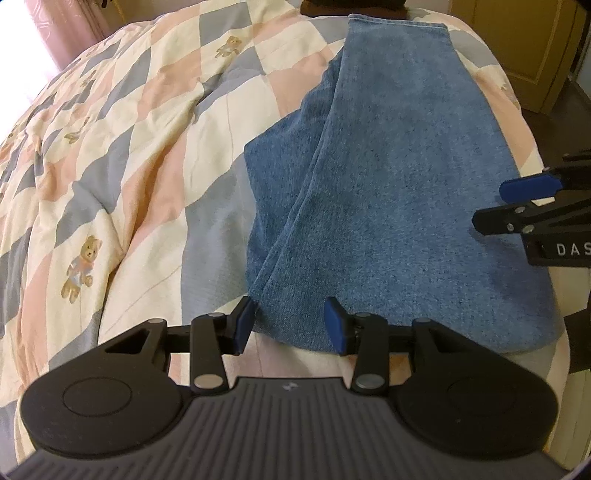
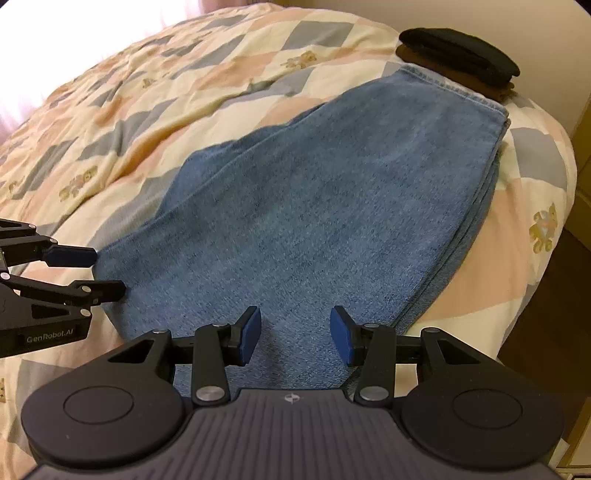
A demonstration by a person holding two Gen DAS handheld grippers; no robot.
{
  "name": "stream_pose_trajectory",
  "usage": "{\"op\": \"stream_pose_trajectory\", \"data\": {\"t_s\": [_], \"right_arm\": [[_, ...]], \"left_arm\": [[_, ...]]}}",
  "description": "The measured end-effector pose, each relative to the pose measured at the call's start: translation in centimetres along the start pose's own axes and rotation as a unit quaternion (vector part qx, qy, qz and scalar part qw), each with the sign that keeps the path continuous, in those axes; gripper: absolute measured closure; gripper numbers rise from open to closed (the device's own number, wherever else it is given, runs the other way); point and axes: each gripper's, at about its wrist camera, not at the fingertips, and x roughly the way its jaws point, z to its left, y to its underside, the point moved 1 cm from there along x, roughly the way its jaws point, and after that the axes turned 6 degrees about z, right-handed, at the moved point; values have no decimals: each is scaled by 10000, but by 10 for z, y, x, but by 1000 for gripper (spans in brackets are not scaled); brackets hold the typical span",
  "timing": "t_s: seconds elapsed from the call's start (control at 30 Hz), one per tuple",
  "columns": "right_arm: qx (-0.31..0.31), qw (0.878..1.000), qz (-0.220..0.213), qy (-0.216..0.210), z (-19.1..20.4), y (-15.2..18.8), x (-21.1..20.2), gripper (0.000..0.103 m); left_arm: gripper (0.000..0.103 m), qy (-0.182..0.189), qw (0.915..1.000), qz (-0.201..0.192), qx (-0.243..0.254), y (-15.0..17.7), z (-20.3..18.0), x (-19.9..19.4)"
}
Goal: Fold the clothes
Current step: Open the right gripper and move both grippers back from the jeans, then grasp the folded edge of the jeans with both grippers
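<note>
Both grippers hover with fingers spread and nothing between them: the left gripper (image 1: 290, 325) at the near left corner of the folded jeans (image 1: 399, 206), the right gripper (image 2: 295, 334) over their near edge. Left of the denim spreads a rumpled quilt (image 1: 122, 155) in cream, pink and grey-blue checks with small teddy bears, pink curtains (image 1: 48, 29) glowing behind it. Beyond the jeans' far hem sits a dark folded stack (image 2: 461, 59); at far right stands a yellowish cabinet door (image 1: 532, 55).
</note>
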Motion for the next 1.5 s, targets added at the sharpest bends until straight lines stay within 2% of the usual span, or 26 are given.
{"op": "stream_pose_trajectory", "data": {"t_s": [0.6, 0.97, 1.07, 1.17, 1.27, 1.33, 1.37, 1.43, 1.5], "right_arm": [[248, 9995, -126, 126, 7, -2, -20, 58], [300, 9995, -89, 102, 17, 3, -22, 57], [296, 9995, -110, 93, 18, 5, -24, 57], [204, 9994, -236, 143, 22, 15, -31, 53], [-73, 9990, -377, 209, 30, 33, -39, 53], [-389, 9977, -468, 289, 40, 49, -44, 49], [-566, 9965, -513, 339, 45, 58, -46, 46], [-1014, 9918, -594, 508, 58, 75, -47, 40], [-1636, 9806, -654, 859, 74, 91, -43, 33]], "left_arm": [[66, 196, 9988, -355, 256, -7, 7, -21], [66, 220, 9981, -427, 375, -4, 10, -24], [66, 173, 9968, -464, 628, 2, 9, -25], [66, -66, 9914, -534, 1193, 15, 4, -25], [66, -373, 9793, -698, 1861, 32, -1, -27], [65, -566, 9631, -931, 2462, 45, -8, -29], [64, -680, 9505, -1064, 2841, 53, -14, -29], [60, -963, 9124, -1311, 3755, 70, -26, -23], [58, -1271, 8643, -1543, 4615, 89, -37, -11]]}}
